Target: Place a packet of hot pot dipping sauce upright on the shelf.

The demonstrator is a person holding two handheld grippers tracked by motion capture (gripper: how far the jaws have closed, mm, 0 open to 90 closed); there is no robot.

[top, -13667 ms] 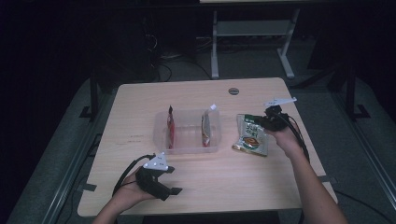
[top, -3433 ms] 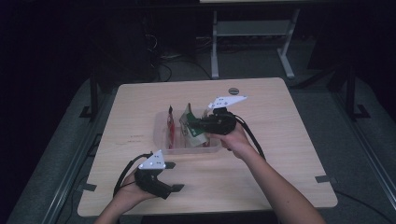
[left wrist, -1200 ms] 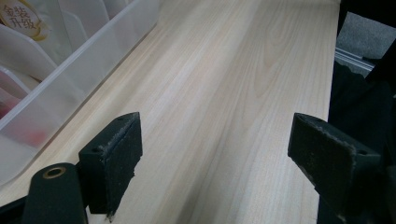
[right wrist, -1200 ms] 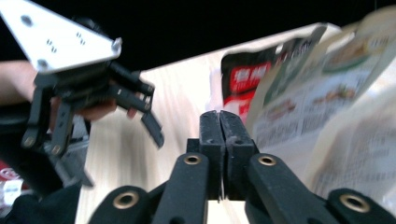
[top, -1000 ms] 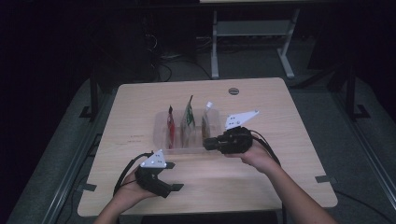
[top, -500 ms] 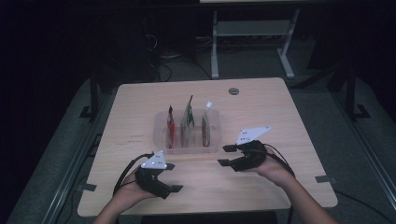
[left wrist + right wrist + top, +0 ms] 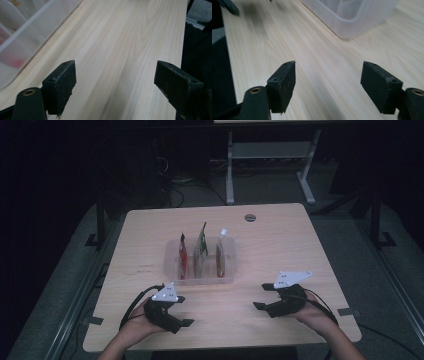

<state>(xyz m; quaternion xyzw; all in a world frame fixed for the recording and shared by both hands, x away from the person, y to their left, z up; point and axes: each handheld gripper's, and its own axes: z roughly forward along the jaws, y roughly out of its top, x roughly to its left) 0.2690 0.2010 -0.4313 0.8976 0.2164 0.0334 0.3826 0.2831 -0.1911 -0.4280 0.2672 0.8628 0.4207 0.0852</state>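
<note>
A clear plastic bin (image 7: 200, 275) with dividers stands mid-table. Three pouches stand upright in it: a red one (image 7: 182, 255), a green one (image 7: 201, 245) and one with a white top (image 7: 220, 251). My left gripper (image 7: 184, 311) rests near the front left edge, open, with bare wood between its jaws (image 7: 115, 75); the bin's wall (image 7: 22, 37) lies off to its left. My right gripper (image 7: 261, 296) sits low at the front right, pointing left. Its jaws have just been opening and stand wide with nothing between them (image 7: 328, 72); the bin's corner (image 7: 357, 22) is ahead.
A round cable hole (image 7: 250, 217) sits near the wooden table's (image 7: 280, 250) far edge. Behind the table a white-legged stand (image 7: 270, 155) rises from the dark floor. Cables trail from both grippers over the front edge.
My right gripper has drawn back from beside the bin to the front right of the table, sinking lower, and its jaws have spread apart. The left gripper has stayed put.
</note>
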